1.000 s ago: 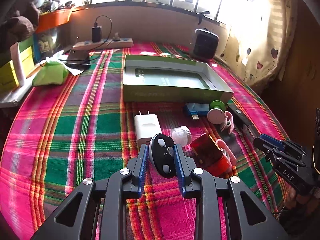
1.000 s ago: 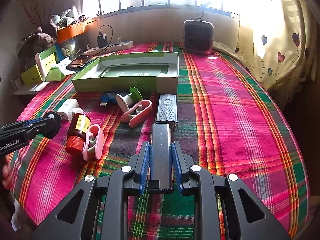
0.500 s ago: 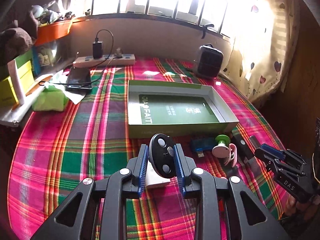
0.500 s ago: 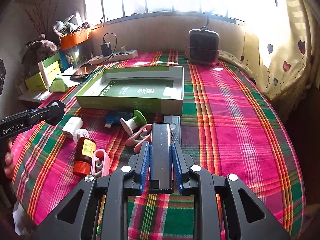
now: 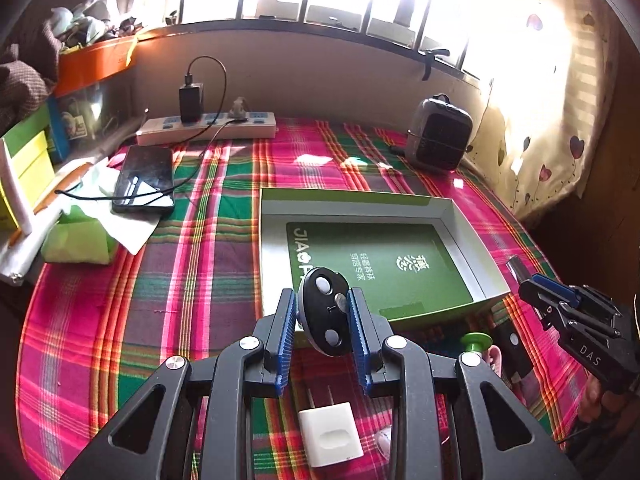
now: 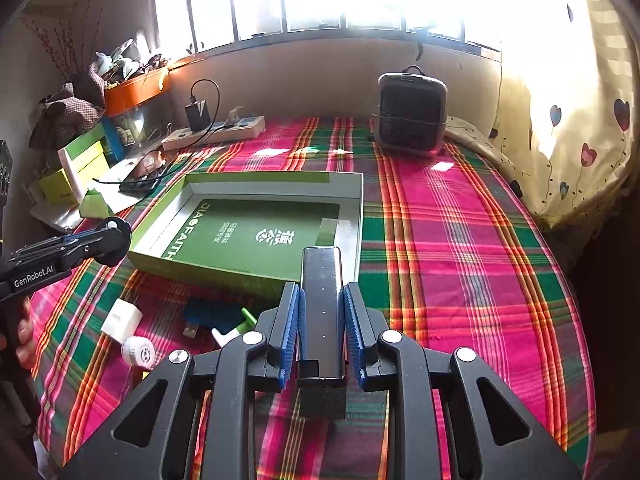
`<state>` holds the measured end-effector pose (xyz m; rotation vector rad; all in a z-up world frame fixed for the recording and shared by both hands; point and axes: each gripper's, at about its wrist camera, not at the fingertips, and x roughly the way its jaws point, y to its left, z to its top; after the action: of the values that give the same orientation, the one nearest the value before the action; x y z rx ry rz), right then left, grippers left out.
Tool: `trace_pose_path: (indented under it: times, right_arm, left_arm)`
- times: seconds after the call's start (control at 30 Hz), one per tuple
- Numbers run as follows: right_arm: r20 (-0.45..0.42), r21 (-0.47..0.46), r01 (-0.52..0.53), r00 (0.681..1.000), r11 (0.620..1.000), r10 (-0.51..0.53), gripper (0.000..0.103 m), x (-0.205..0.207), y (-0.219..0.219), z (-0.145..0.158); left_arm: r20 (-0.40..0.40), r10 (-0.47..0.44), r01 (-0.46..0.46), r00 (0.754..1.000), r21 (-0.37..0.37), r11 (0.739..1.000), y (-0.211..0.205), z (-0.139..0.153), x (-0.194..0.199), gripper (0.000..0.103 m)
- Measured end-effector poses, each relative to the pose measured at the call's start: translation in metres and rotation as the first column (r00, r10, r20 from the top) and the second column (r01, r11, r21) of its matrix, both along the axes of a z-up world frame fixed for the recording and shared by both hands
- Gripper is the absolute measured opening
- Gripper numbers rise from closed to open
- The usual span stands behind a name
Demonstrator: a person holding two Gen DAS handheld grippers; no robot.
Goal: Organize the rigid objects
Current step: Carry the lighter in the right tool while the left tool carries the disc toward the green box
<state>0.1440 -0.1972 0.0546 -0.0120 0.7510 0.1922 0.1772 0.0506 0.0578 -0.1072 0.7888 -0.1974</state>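
The left tongs (image 5: 323, 320) are pinching a black oval remote (image 5: 325, 312) with two white buttons, and they hold it in the air above the near edge of the green box (image 5: 276, 208). The right tongs (image 6: 322, 322) are pinching a long black bar-shaped device (image 6: 322, 304), which points forward, with its far end over the near wall of the same box. The box is open and shallow, with a green printed sheet on its bottom, and it lies on the plaid cloth (image 6: 460, 240). On the cloth near the box lie a white charger plug (image 5: 330, 438), a blue USB stick (image 6: 212, 314), a small white round cap (image 6: 138, 352) and a green and white spool (image 5: 476, 340). Far behind stand a dark small heater (image 6: 412, 114) and a white power strip (image 5: 208, 126), with a phone (image 5: 145, 178) near it.
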Motion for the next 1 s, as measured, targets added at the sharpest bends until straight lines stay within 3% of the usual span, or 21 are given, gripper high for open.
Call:
trace_pose_path:
  times: [0.5, 1.0]
  right_arm:
    - [-0.076, -0.008, -0.012, 0.997, 1.000, 0.011, 0.024, 0.073, 0.006, -0.014]
    - [-0.138, -0.036, -0.047, 0.990, 0.998, 0.041, 0.024, 0.102, 0.016, -0.037]
  left_arm:
    - [-0.055, 0.000, 0.001, 0.998, 0.013, 1.000, -0.008, -0.017, 0.054, 0.025]
    - [-0.104, -0.011, 0.016, 0.995, 0.049, 0.999, -0.016, -0.037, 0.074, 0.025]
